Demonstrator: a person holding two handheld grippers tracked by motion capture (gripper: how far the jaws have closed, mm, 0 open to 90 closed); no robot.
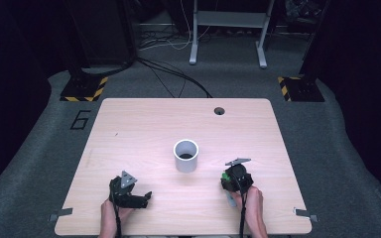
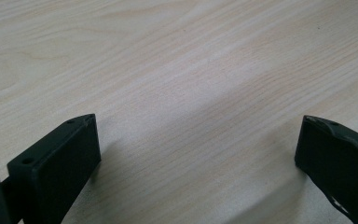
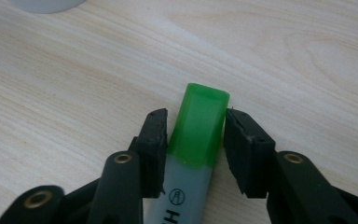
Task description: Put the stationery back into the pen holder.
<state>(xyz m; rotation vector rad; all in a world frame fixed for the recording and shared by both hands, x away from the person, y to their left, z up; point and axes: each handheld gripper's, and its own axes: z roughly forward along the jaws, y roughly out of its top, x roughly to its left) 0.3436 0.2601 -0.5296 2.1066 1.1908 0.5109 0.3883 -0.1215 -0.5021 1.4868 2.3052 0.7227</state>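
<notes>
A highlighter (image 3: pixel 198 130) with a green cap and a grey body lies on the wooden table (image 1: pixel 144 129). My right gripper (image 3: pixel 196 116) is shut on it, both pads pressed against the sides of the cap. In the high view the right gripper (image 1: pixel 226 179) sits at the front right of the table, with a bit of green cap (image 1: pixel 224 175) showing at its tip. My left gripper (image 1: pixel 141 191) rests at the front left, its jaws pointing right. The left gripper (image 2: pixel 198 126) is open wide, with only bare wood between its fingers.
A short white cylinder (image 1: pixel 186 155), open at the top, stands upright in the middle of the table, just beyond and left of the right gripper; its base edge (image 3: pixel 46 4) shows in the right gripper view. A cable hole (image 1: pixel 219 111) is near the far edge.
</notes>
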